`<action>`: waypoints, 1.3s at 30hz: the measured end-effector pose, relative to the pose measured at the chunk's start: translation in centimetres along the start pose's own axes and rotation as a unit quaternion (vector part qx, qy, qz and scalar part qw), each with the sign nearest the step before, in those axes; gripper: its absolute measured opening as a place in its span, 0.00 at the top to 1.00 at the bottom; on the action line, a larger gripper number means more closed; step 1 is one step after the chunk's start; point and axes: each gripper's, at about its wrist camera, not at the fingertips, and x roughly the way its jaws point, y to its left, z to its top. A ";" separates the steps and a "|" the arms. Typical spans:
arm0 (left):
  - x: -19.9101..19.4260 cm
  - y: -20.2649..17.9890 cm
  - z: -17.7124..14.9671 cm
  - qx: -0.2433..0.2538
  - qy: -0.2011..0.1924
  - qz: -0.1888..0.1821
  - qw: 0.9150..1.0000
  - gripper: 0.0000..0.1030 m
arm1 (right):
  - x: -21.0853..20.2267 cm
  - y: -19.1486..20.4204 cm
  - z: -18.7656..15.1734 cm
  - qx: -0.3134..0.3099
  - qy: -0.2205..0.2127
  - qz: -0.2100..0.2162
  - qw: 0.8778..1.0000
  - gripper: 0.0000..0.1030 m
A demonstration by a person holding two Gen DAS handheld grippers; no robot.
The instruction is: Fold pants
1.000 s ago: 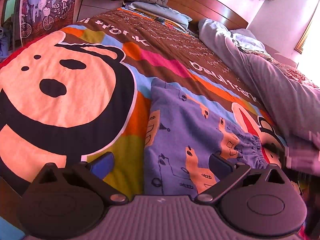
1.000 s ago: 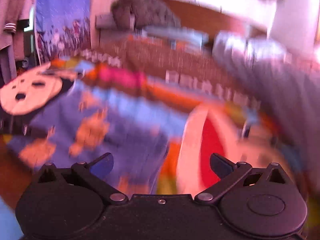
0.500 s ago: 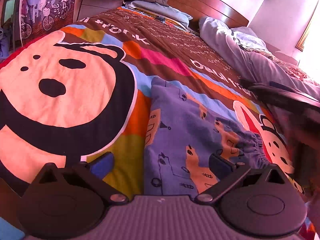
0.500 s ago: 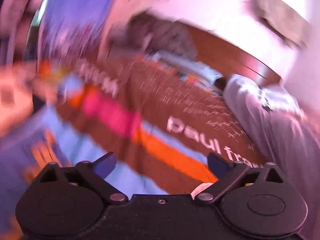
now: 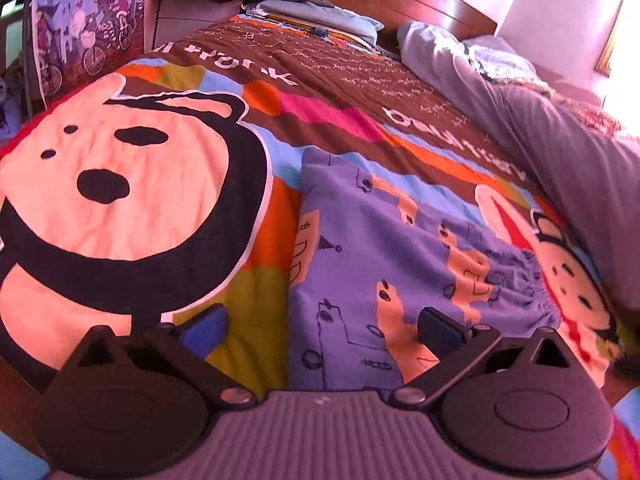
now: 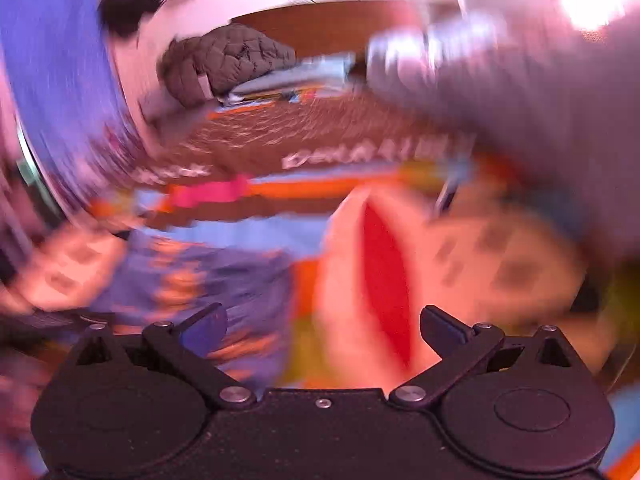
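**Right gripper swinging fast, pants waiting flat on the bed**

Since the earlier frames the right gripper (image 6: 323,322) has swung from aiming up at the headboard to looking down over the bedspread again, and its view is heavily smeared, so it's clearly moving quick. The left gripper (image 5: 322,326) has barely shifted. The dark shape that crossed the right side of its view half a second ago is gone.

Both tools have their jaws spread wide with nothing between them. The purple printed pants (image 5: 404,256) lie flat on the cartoon bedspread (image 5: 132,184), just ahead of the left gripper, elastic waistband (image 5: 536,284) bunched toward the right, near the grey duvet (image 5: 560,152).

My worry: coming in at that speed, the right tool could overshoot the waistband and pinch bedspread along with the pants, or shove the fabric into a wrinkle. The pants' print also blends in with the bedspread, so the edge is easy to misjudge.
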 end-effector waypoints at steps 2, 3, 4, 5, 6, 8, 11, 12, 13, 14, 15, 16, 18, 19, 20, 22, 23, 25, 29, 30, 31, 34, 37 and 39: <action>0.0 -0.4 0.0 0.014 0.004 0.011 1.000 0.00 | 0.9 -0.7 -2.5 0.030 0.054 0.036 0.997 0.01; 0.1 -0.7 -0.1 0.021 0.005 0.016 1.000 0.00 | 1.4 -0.6 -4.1 0.015 0.068 0.029 0.997 0.02; 0.1 -0.7 -0.1 0.024 0.006 0.017 1.000 0.00 | 0.9 0.0 -4.8 -0.010 0.049 0.024 0.998 0.01; 0.1 -0.7 -0.1 0.025 0.007 0.017 1.000 0.00 | 0.0 0.6 -4.9 -0.030 0.026 0.022 0.999 0.01; 0.0 -0.7 -0.1 0.023 0.006 0.016 1.000 0.00 | -0.7 1.3 -5.1 -0.049 0.009 0.026 0.998 0.01; -0.1 -0.4 -0.1 0.019 0.005 0.011 1.000 0.00 | -0.8 2.3 -5.8 -0.067 0.015 0.027 0.997 0.01; -0.2 0.0 -0.1 0.012 0.002 0.003 1.000 0.00 | -0.2 1.8 -5.6 -0.059 0.021 0.027 0.998 0.01; -0.2 0.1 -0.1 0.009 0.002 0.001 1.000 0.00 | -0.2 1.5 -5.6 -0.051 0.023 0.029 0.998 0.01; -0.3 0.3 -0.1 0.006 0.001 -0.001 1.000 0.00 | -0.2 1.2 -5.7 -0.040 0.024 0.032 0.998 0.01; -0.3 0.4 0.0 0.004 0.000 -0.003 1.000 0.00 | -0.2 1.4 -5.9 -0.034 0.023 0.034 0.999 0.01; -0.3 0.5 -0.1 0.000 -0.001 -0.006 1.000 0.00 | -0.3 1.3 -5.9 -0.030 0.023 0.035 0.999 0.01; -0.4 0.7 -0.1 -0.005 -0.003 -0.010 1.000 0.00 | -0.3 1.2 -5.9 -0.028 0.022 0.036 0.999 0.01; -0.4 1.0 0.0 -0.016 -0.006 -0.018 1.000 0.00 | -0.1 1.2 -6.1 -0.027 0.020 0.037 0.999 0.01; -0.5 1.3 -0.1 -0.022 -0.009 -0.023 0.999 0.00 | 0.1 1.4 -6.2 -0.026 0.018 0.038 0.999 0.01; -0.5 1.4 -0.1 -0.027 -0.010 -0.027 0.999 0.00 | 0.2 1.3 -6.3 -0.023 0.017 0.040 0.999 0.01; -0.5 1.6 -0.1 -0.033 -0.012 -0.031 0.999 0.00 | 0.1 1.1 -6.3 -0.016 0.013 0.045 0.999 0.01; -0.4 1.6 -0.1 -0.033 -0.012 -0.031 0.999 0.00 | 0.1 1.0 -6.3 -0.012 0.011 0.047 0.999 0.01; -0.3 1.3 0.0 -0.027 -0.010 -0.026 0.999 0.00 | 0.1 0.9 -6.3 -0.003 0.009 0.051 0.999 0.01; -0.1 0.7 0.0 -0.013 -0.004 -0.016 1.000 0.00 | -0.3 1.0 -5.4 -0.004 0.006 0.045 0.999 0.01; -0.1 0.7 0.0 -0.013 -0.003 -0.016 1.000 0.00 | -0.9 1.1 -4.6 -0.013 -0.024 0.056 0.998 0.01; -0.1 0.7 0.0 -0.013 -0.003 -0.017 1.000 0.00 | -1.3 1.1 -3.5 -0.028 -0.052 0.067 0.996 0.01; -0.2 0.8 0.1 -0.017 -0.005 -0.025 1.000 0.00 | 1.0 1.7 1.1 -0.083 -0.057 0.080 0.992 0.01; -0.5 1.4 0.0 -0.031 -0.016 -0.058 0.998 0.00 | 6.1 0.4 4.7 -0.072 -0.049 0.129 0.988 0.01; -0.6 1.8 0.0 -0.043 -0.023 -0.087 0.995 0.00 | 10.4 -0.7 6.5 -0.026 -0.007 0.153 0.988 0.01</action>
